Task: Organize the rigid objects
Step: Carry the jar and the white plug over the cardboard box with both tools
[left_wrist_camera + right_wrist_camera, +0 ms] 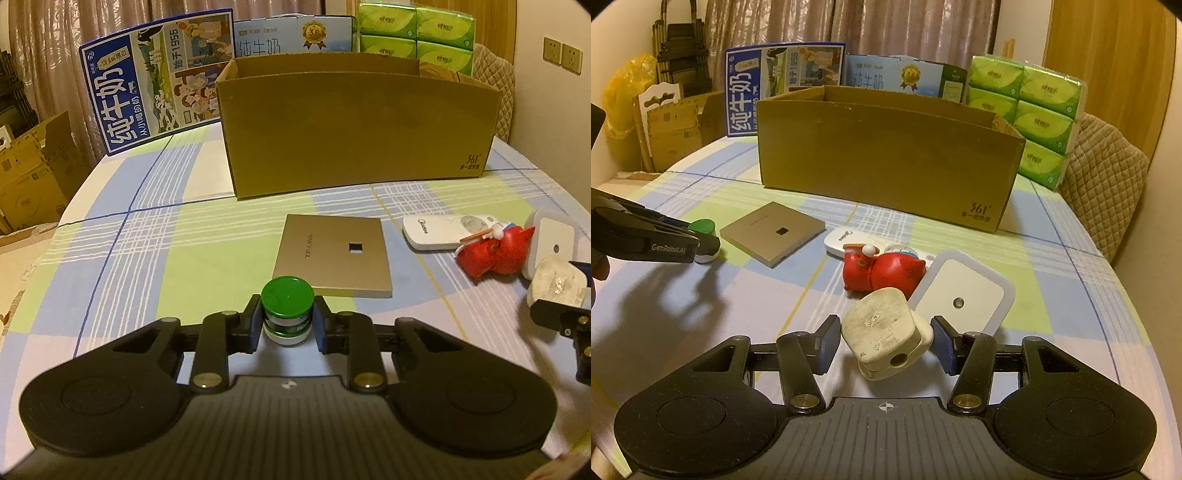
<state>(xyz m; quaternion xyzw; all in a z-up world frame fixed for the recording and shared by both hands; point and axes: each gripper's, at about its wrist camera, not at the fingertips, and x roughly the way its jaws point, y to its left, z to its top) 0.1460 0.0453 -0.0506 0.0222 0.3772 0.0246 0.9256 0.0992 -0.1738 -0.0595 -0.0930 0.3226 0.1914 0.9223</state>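
My left gripper [287,323] is shut on a small green-capped jar [287,302] standing on the checked tablecloth. It also shows in the right wrist view [703,227]. My right gripper [884,341] is open around a worn white plug [882,338], with gaps on both sides. Beyond lie a gold TP-LINK panel [334,254], a white remote [439,232], a red toy figure [882,269] and a white rounded night light [962,295]. An open cardboard box [354,125] stands at the back.
Milk cartons [147,85] and green tissue packs [417,33] stand behind the box. A quilted chair back [1108,184] is at the right. Cardboard boxes [29,173] sit off the table's left edge.
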